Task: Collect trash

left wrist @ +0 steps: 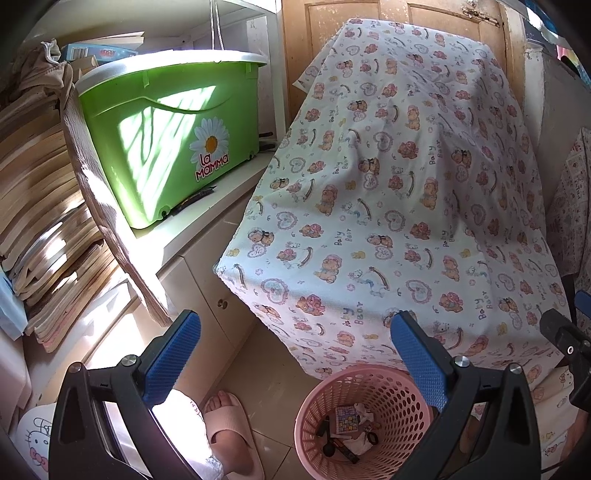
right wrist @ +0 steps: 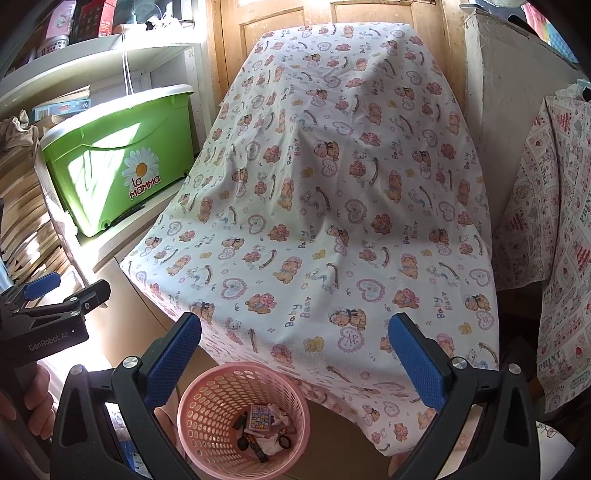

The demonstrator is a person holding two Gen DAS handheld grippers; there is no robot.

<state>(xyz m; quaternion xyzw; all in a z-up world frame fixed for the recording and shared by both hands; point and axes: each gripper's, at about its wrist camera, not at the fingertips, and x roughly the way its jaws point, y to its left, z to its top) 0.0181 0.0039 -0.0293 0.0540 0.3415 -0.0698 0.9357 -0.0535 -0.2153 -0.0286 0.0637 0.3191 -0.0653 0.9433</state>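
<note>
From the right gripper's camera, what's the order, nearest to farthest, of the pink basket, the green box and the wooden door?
1. Pink basket, just below the open right gripper, slightly left.
2. Green box, on the white shelf to the left.
3. Wooden door, at the back, behind the bear-print cloth.

Both wrist cameras look forward and down, side by side, sharing the bear-print cloth (close ahead) and pink basket.
</note>
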